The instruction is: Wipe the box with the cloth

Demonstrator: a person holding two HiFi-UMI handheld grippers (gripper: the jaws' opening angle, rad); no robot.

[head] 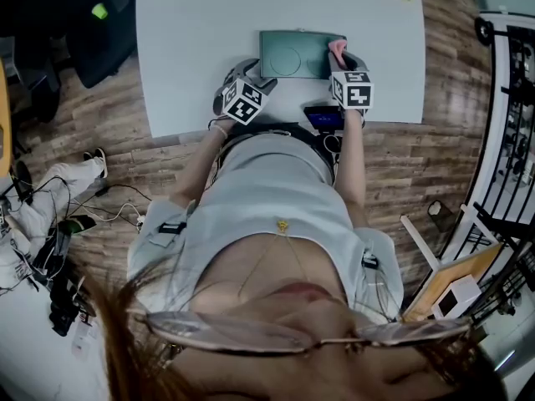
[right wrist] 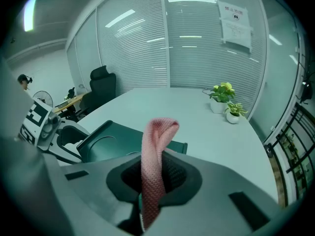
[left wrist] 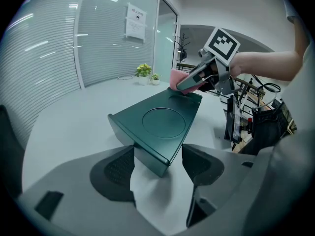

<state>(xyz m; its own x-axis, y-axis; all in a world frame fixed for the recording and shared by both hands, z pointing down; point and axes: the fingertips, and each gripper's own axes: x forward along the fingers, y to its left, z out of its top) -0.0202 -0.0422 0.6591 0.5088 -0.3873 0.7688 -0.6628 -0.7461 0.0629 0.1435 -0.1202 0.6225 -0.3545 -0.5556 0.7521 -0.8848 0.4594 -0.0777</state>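
A dark green box (head: 294, 54) with a round mark on its lid lies flat on the pale grey table (head: 192, 40), near the front edge. In the left gripper view the box (left wrist: 160, 122) points its near corner between the fingers of my left gripper (left wrist: 157, 156), which stands open; the right pad is clear of the box. My left gripper (head: 255, 75) sits at the box's near-left corner. My right gripper (right wrist: 152, 168) is shut on a pink knitted cloth (right wrist: 156, 146), which stands up out of the jaws. The cloth (head: 337, 50) rests at the box's right end.
A dark phone-like device (head: 324, 117) lies by the table's front edge under my right arm. Two small potted plants (right wrist: 224, 98) stand at the far end. A black office chair (right wrist: 101, 85) is beside the table. Cables (head: 50, 241) litter the floor at left; a black railing (head: 510, 98) runs at right.
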